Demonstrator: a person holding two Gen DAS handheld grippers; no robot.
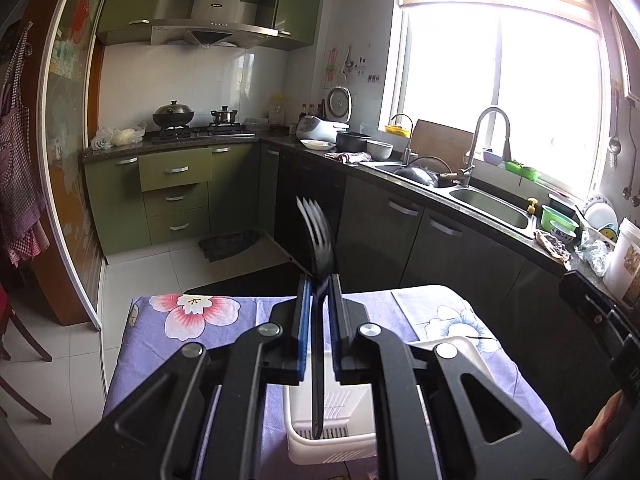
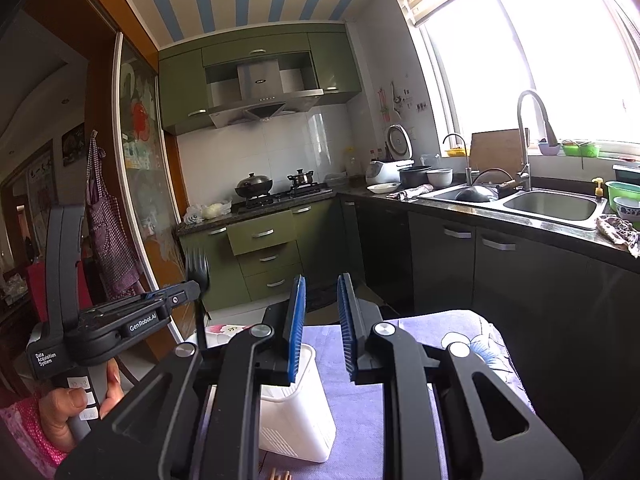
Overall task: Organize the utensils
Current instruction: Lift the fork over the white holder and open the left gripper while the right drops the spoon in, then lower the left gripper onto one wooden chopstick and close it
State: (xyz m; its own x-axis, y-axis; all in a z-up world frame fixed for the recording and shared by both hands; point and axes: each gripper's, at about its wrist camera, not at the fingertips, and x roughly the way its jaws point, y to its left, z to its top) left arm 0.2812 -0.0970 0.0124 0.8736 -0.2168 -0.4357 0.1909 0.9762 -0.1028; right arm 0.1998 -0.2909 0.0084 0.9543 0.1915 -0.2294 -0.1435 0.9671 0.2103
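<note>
I see a black plastic fork [image 1: 318, 240] standing nearly upright, tines up, pinched at its handle between the blue pads of my left gripper [image 1: 320, 296]. The jaws are nearly closed, clamped on the handle. The handle's lower end hangs down inside a white plastic utensil holder [image 1: 332, 436], a slotted bin standing on the table. From my right wrist camera the same fork's tines [image 2: 197, 266] show above the left gripper [image 2: 188, 290], which sits off to the left and is held by a hand [image 2: 70, 404] wrapped round its grip.

My right gripper [image 2: 322, 312] holds nothing. Its blue pads stand a narrow gap apart, and through that gap I see only the tablecloth and floor. The white holder [image 2: 298, 420] sits just below its left finger.

The table wears a purple cloth with large flowers [image 1: 192, 312]. Beyond it lie green kitchen cabinets [image 1: 176, 184], a stove with two pots [image 1: 200, 120], a steel sink [image 1: 492, 204] and a bright window [image 1: 500, 52].
</note>
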